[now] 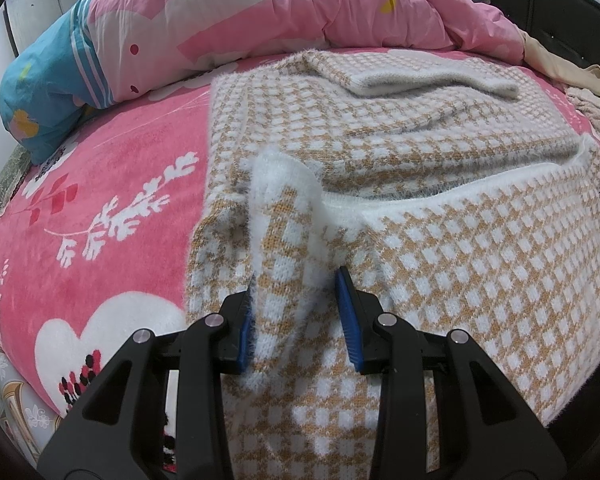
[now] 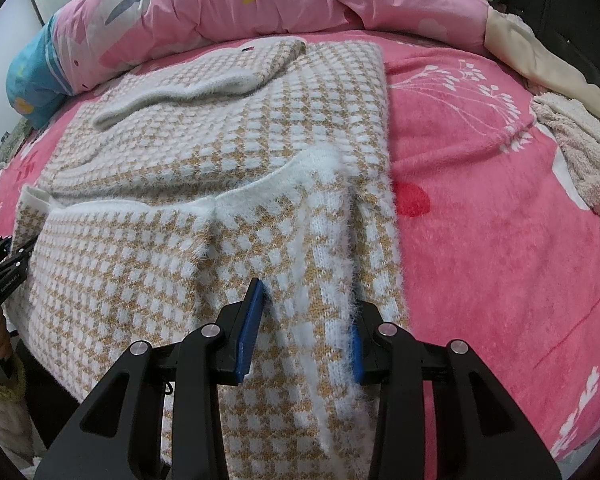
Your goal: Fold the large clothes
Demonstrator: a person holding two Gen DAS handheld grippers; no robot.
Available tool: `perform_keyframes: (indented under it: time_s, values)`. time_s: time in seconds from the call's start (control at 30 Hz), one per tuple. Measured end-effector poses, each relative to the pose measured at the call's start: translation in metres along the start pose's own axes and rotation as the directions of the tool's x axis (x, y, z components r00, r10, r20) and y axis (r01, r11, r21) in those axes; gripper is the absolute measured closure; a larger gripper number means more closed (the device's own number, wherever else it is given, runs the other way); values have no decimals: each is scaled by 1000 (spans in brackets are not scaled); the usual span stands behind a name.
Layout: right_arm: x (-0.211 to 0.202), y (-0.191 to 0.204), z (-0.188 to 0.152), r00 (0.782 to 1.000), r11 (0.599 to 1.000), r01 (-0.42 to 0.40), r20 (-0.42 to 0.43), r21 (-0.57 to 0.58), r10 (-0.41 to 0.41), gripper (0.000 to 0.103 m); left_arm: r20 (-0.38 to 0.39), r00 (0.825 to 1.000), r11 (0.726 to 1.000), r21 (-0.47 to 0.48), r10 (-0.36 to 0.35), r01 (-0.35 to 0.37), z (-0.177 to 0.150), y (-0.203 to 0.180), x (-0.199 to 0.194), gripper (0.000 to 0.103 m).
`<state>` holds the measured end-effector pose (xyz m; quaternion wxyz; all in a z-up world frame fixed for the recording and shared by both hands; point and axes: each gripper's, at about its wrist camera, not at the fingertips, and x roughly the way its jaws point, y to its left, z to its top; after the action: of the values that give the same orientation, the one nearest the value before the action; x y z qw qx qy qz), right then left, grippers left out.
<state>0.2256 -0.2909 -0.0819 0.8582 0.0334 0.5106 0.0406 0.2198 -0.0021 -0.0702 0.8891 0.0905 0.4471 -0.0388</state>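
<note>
A fuzzy tan-and-white checked sweater (image 1: 440,152) lies on the pink bed, its near part folded up over the rest, a sleeve folded across the far part. My left gripper (image 1: 298,300) has its jaws wide apart around a raised white-edged fold of the sweater's left hem corner (image 1: 284,208). The sweater also shows in the right wrist view (image 2: 220,152). My right gripper (image 2: 308,316) has its jaws wide apart around the raised right hem corner (image 2: 328,216). Neither fold is pinched.
A pink floral bedspread (image 1: 100,216) covers the bed. A rolled pink and blue duvet (image 1: 188,24) lies along the far side. A beige garment (image 2: 540,52) and a cream fluffy towel (image 2: 580,148) lie at the right. The left gripper's body (image 2: 0,276) shows at the left edge.
</note>
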Motion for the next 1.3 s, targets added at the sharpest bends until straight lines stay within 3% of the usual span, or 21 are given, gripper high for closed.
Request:
perform_keyframes:
  time_s: [1.3]
  values:
    - [1,2,-2,1000,1000,9,-3,-7,-9,66,1,1000,1000,-7,-6,6,0,1,2,68]
